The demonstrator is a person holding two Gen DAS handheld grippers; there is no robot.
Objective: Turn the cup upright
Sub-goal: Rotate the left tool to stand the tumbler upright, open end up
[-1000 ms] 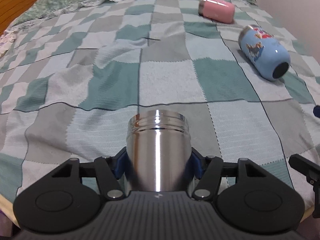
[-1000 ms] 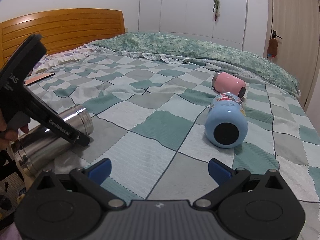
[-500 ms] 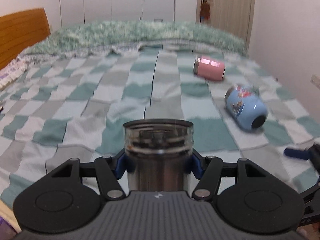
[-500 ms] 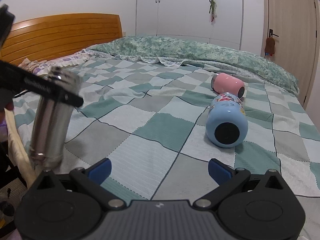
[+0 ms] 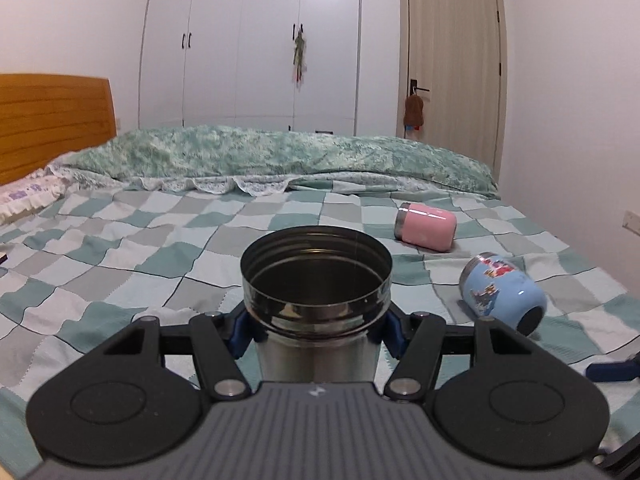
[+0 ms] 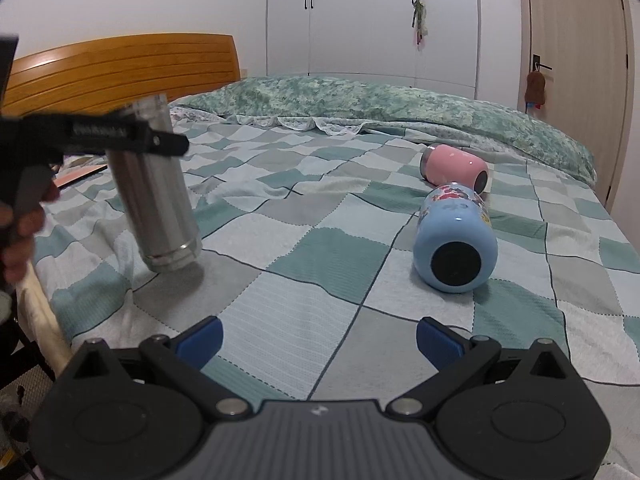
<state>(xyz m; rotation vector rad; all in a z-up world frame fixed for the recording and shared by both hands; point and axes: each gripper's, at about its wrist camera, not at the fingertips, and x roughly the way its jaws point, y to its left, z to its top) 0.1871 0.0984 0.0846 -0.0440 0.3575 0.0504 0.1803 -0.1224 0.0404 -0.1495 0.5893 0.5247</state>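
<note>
**Steel cup held mouth-up over the checked bedspread**

Your left gripper point(image 5: 316, 330) is clenched on the steel cup point(image 5: 317, 292), blue pads pressed to its sides just under the threaded rim. In the right wrist view the cup point(image 6: 154, 184) sits at 10 o'clock, nearly upright with a slight tilt, its base at or just above the bedspread point(image 6: 320, 256); whether it touches, you cannot tell. Your right gripper point(image 6: 319, 340) is released, jaws wide apart over the teal, grey and white checks. At 2 o'clock the blue cup point(image 6: 456, 240) lies on its side, base toward you, the pink cup point(image 6: 454, 168) on its side just behind it. A green quilt point(image 6: 380, 108) is heaped along the far edge, with a wooden headboard point(image 6: 120, 68) at 11 o'clock, white wardrobes point(image 6: 372, 20) at 12 and a door point(image 6: 576, 60) at 1.
</note>
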